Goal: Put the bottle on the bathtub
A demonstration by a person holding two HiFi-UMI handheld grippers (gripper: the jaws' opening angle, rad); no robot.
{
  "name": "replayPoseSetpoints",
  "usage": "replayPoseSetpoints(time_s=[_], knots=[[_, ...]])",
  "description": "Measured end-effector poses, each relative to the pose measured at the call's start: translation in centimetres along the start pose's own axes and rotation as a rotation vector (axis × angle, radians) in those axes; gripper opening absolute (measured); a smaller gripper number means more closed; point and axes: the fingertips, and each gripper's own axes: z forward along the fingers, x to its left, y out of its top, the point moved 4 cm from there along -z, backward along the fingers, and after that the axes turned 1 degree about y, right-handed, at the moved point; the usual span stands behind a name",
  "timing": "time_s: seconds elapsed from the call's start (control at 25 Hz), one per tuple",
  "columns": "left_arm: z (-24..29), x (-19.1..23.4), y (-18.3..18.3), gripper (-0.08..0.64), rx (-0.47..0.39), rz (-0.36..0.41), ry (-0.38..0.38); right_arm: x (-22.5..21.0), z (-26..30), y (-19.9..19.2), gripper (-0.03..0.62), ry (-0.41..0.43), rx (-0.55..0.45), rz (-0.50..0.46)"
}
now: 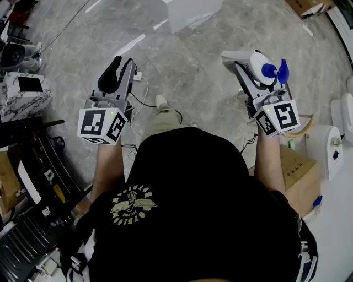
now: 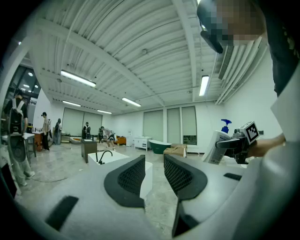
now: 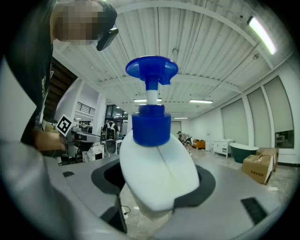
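A white pump bottle (image 3: 159,173) with a blue pump head sits between the pads of my right gripper (image 3: 157,187), which is shut on its body. In the head view this bottle (image 1: 258,65) lies along my right gripper (image 1: 251,61) at the upper right. In the left gripper view the bottle (image 2: 216,146) shows far right. My left gripper (image 2: 154,174) holds nothing; its jaws stand a narrow gap apart. It is at the left of the head view (image 1: 120,67). Through the gap a white bathtub (image 2: 115,161) with a black tap stands on the floor ahead.
A white block (image 1: 190,11) stands on the grey marble floor at the head view's top. A dark green tub (image 2: 159,146) and cardboard boxes (image 3: 260,168) are far off. Several people stand at the hall's left. Cables (image 1: 138,102) lie by my feet; a box (image 1: 298,176) is to my right.
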Motion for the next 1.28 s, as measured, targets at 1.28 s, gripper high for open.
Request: replayPoseSetpoints(time_s=[1.28], knots=[[6.4, 3.2, -0.4, 0.103, 0.017, 0.022, -0.005, -1.8, 6.6, 0.3, 0.278, 0.078, 0.021, 0.015]])
